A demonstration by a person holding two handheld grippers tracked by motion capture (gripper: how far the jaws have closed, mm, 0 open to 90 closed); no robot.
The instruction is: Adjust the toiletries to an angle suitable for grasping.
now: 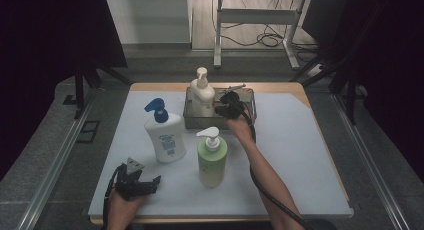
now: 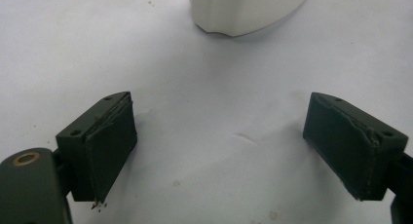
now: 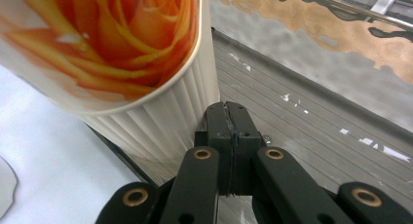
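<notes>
Left gripper [image 1: 142, 185] nearest, jaws wide, empty, resting short of blue-pump bottle [image 1: 165, 135]. Green bottle [image 1: 212, 160] also outside metal tray [image 1: 192, 121]; judging both left to load. Cream pump bottle [image 1: 203, 96] already upright in tray. Right gripper [image 3: 228, 118] jaws closed together, empty, just beside it.

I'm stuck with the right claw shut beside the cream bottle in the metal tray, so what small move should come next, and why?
Probably open the right claw first. Its jaws are pressed together with nothing between them, right beside the ribbed side of the cream pump bottle standing in the metal tray. Shut jaws cannot take the bottle, so spreading them there seems the sensible step before closing around it.
</notes>
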